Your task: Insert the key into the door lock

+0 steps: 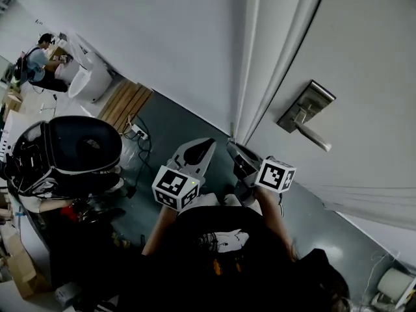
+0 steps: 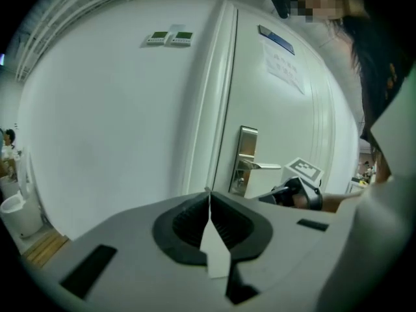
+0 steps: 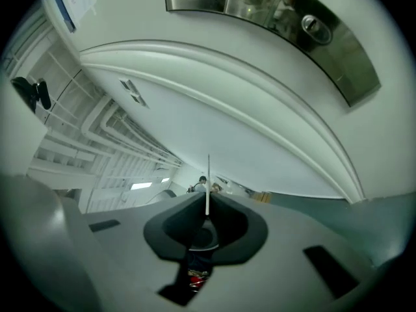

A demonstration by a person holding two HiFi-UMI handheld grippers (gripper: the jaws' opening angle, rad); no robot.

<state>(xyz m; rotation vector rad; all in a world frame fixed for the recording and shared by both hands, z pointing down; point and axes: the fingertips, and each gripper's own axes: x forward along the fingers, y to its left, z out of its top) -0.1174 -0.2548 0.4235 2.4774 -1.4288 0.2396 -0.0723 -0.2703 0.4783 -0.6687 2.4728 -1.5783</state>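
A: Where's the key [image 3: 208, 171]?
B: Thin blade, edge-on, clamped in the jaws of the right gripper [image 3: 208, 197], apart from the keyhole [image 3: 311, 24].
A: Risk?
B: A tilted entry could skid off the lock plate [image 3: 344, 64]. Left gripper [image 2: 209, 197]: jaws together, seemingly empty.

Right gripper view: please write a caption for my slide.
Right gripper holds a key, not yet at the door lock.

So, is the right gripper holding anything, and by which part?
The key, pinched at its back end by the right gripper; its thin blade sticks out past the jaws.
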